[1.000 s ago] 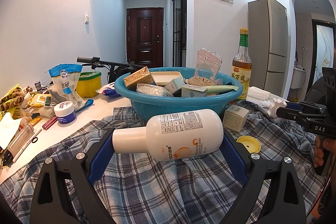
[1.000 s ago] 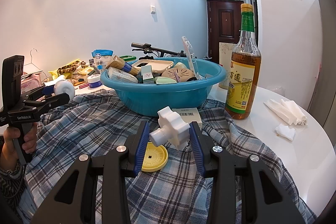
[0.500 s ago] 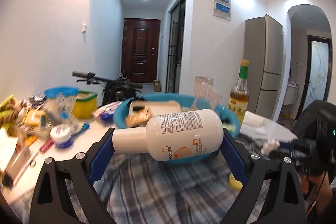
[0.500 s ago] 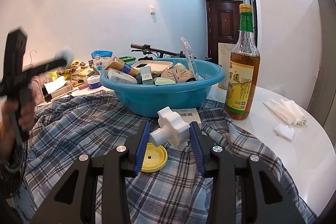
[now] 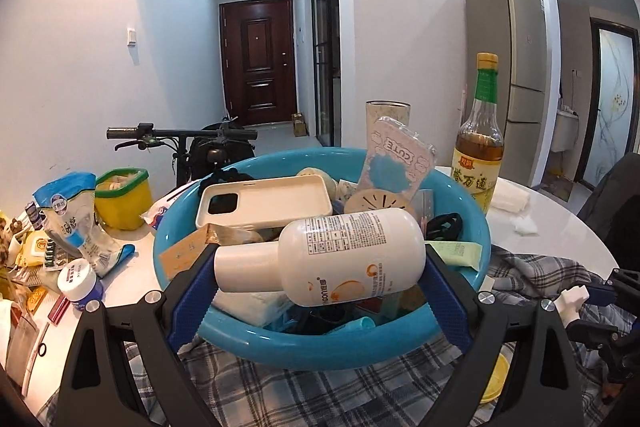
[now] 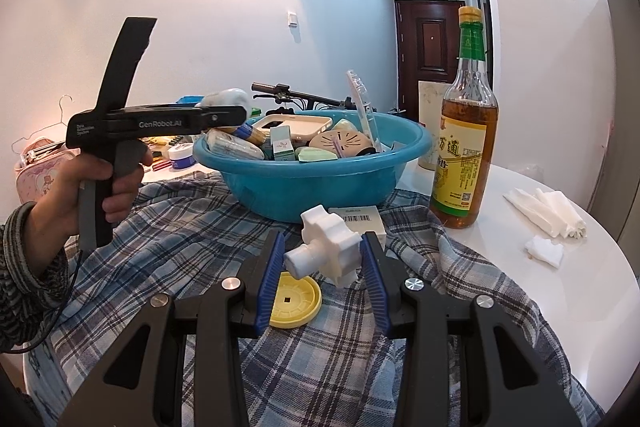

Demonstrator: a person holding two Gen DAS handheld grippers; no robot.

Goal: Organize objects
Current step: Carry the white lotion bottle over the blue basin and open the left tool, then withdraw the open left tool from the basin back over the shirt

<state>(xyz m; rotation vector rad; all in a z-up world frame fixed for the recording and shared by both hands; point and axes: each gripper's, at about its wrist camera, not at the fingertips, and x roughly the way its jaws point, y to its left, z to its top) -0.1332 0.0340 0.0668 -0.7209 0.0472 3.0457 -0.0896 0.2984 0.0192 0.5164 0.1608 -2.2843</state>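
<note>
left gripper (image 5: 320, 263): clamped on white bottle (image 5: 320, 259), over blue basin (image 5: 224, 323)
right gripper (image 6: 322, 263): clamped on white knob (image 6: 326, 247), above plaid cloth (image 6: 192, 239)

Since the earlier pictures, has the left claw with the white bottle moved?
Yes. The left claw, shut on the white bottle, has gone forward and up: from over the plaid cloth to above the blue basin.

"CUTE" on phone case (image 5: 401, 163)
</note>
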